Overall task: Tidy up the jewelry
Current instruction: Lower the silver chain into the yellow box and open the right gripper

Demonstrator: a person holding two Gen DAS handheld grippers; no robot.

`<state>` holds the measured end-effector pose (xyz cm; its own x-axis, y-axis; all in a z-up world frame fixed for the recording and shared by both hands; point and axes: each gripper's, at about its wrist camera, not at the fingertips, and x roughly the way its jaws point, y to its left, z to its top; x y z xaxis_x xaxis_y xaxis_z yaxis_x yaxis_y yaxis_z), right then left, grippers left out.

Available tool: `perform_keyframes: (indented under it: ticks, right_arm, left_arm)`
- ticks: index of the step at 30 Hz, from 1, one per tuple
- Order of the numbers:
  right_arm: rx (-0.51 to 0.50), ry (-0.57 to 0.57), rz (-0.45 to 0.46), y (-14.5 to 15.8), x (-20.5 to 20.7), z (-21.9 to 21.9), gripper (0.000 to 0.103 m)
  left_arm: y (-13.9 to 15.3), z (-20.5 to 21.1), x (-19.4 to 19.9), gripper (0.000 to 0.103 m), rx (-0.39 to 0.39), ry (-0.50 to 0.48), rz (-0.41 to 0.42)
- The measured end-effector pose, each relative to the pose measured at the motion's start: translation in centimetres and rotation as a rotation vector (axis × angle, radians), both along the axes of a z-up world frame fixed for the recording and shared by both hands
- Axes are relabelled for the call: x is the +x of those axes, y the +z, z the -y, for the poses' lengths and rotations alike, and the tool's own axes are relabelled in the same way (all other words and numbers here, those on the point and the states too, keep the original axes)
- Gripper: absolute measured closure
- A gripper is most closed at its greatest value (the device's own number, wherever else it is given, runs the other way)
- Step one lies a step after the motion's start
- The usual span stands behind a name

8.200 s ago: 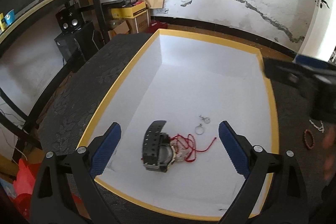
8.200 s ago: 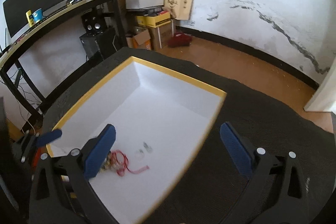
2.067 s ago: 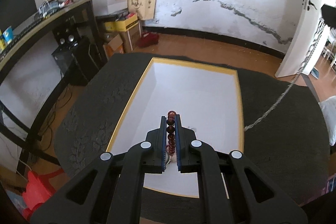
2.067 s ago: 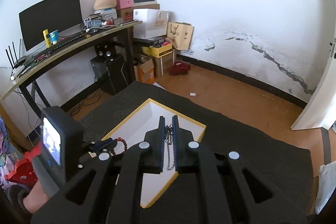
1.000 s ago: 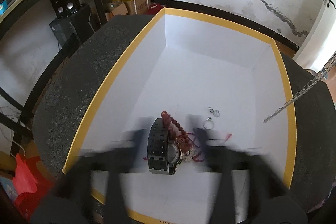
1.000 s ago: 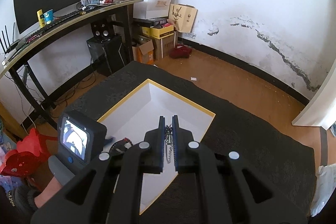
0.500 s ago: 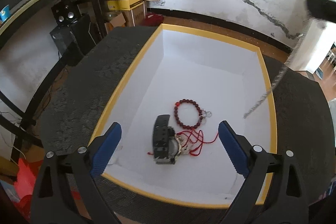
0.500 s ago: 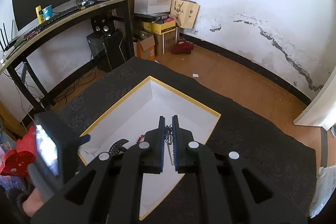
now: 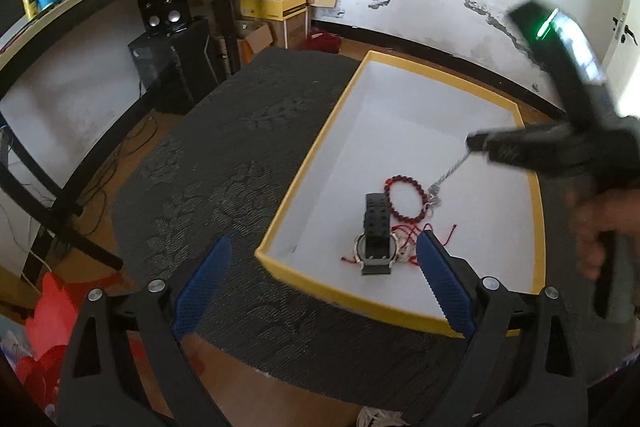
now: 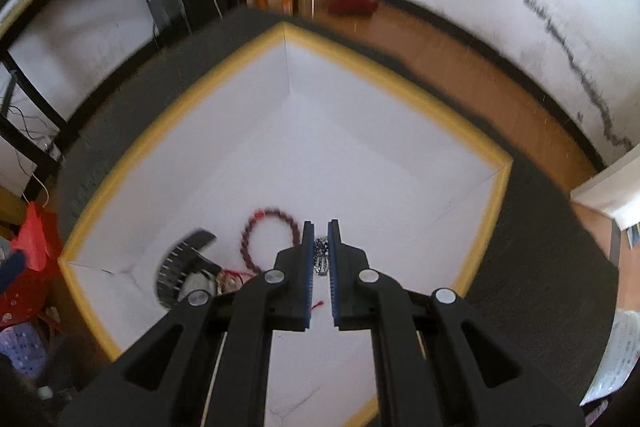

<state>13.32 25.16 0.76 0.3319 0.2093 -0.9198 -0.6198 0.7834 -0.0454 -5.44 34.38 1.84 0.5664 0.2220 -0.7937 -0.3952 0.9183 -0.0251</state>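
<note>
From the left wrist view, the left gripper (image 9: 320,287) hangs with its blue pads spread wide and nothing between them, above the near edge of a yellow-rimmed white box (image 9: 320,143) that sits on a dark patterned table (image 9: 224,187); inside the box a black watch (image 9: 375,239) lies toward the near end, a red bead bracelet (image 9: 405,199) lies just beyond it, and a tangle of red cord (image 9: 416,233) lies beside the watch; the right gripper (image 9: 474,143) reaches in over the box from the right, held by a hand (image 9: 600,227), and a silver chain (image 9: 450,175) hangs from its tip down to the box floor beside the bracelet.

From the right wrist view, which is blurred, the right gripper (image 10: 320,227) has its jaws pressed nearly together with the silver chain (image 10: 320,255) pinched between them; it points down into the white box (image 10: 420,83); the red bead bracelet (image 10: 270,239) lies just left of the fingertips and the black watch (image 10: 184,271) farther left, near the box corner.
</note>
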Motion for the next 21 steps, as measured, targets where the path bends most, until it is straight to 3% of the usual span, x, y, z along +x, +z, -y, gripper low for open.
perform_keyframes:
  ticks: [6,12,13,14,15,16,21]
  right_arm:
    - [-0.058,-0.020,-0.062,-3.9,0.3,0.2,0.096]
    - [-0.046,-0.016,-0.020,-3.4,-0.3,0.7,0.093]
    - [-0.045,-0.011,-0.011,-3.1,-0.4,0.8,0.074]
    - [-0.036,-0.002,0.012,-2.7,-0.8,0.9,0.032]
    - [-0.023,0.002,0.026,-2.3,-0.9,1.0,0.011]
    - [0.011,0.010,0.046,-1.6,-1.3,1.3,0.007]
    - [0.079,-0.010,0.153,2.0,-2.2,4.5,0.007]
  left_arm:
    - [0.2,0.0,-0.2,0.012,0.008,0.010,0.004]
    - [0.6,1.4,0.3,0.012,0.019,0.000,0.010]
    - [0.8,1.7,0.2,0.012,0.018,0.000,0.014]
    - [1.1,2.0,0.2,0.012,0.020,0.002,0.019]
    - [1.3,2.2,0.1,0.012,0.022,0.002,0.022]
    - [1.5,2.5,0.1,0.012,0.022,0.001,0.025]
    - [3.2,4.9,0.3,0.012,0.047,-0.024,0.036]
